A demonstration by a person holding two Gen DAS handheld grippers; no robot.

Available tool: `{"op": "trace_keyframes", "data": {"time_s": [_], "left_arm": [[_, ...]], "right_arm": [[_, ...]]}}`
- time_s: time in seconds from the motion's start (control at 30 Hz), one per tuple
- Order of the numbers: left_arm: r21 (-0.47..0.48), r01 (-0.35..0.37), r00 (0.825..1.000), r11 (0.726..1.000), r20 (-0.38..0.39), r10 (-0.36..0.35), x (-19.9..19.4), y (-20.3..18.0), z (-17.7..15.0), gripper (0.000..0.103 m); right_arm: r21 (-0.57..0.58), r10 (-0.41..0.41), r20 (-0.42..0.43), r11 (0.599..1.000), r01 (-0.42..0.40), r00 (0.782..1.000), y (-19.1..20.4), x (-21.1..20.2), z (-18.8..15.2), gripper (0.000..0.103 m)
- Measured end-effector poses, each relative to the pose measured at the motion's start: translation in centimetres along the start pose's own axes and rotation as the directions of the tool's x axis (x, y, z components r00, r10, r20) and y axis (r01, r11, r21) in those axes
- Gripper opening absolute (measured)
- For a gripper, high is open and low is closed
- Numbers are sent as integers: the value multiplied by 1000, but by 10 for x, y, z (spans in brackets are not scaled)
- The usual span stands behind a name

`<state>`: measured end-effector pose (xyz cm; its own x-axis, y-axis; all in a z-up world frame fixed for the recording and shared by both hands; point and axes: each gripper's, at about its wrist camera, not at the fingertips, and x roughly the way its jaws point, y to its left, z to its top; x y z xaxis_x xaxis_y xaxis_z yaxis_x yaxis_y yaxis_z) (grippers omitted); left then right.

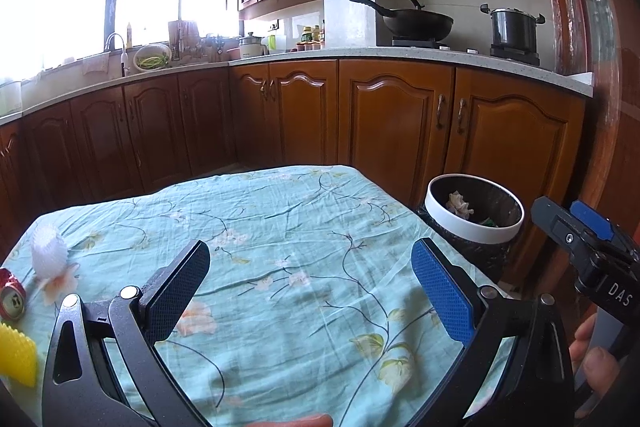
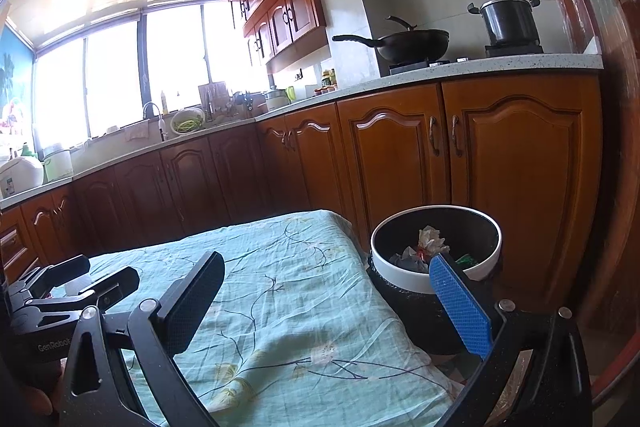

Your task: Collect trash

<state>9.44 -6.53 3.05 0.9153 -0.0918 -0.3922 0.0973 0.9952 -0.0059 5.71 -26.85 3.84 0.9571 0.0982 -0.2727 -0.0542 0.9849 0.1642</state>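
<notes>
Both claws are between picks and carry nothing. The left claw hangs over the counter with its jaws spread wide; only the flowered cloth shows between its pads. The right claw is likewise spread wide and empty, with its blue pad overlapping the near rim of the bin in the right wrist view. In the left wrist view the remaining trash lies at the counter's left edge: a yellow piece nearest, a crushed red can just beyond it, and a white foam net farther back. All three lie well to the left of the left claw. The bin stands off the counter's far right corner and already holds crumpled paper and wrappers. Judged from this layout, the step in hand is the approach to the next item. The next move calls for the left claw to swing left, lower over one piece, most likely the can or the net, and close on it. The item then has to cross the full counter to the bin.
</notes>
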Motion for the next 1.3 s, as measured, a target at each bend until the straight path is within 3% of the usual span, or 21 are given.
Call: {"op": "trace_keyframes", "data": {"time_s": [1.3], "left_arm": [[-2, 0, 1000, 1000, 0, 0, -2, -2, 2, 103]], "right_arm": [[-6, 11, -2, 1000, -11, 1000, 4, -1, 2, 103]]}}
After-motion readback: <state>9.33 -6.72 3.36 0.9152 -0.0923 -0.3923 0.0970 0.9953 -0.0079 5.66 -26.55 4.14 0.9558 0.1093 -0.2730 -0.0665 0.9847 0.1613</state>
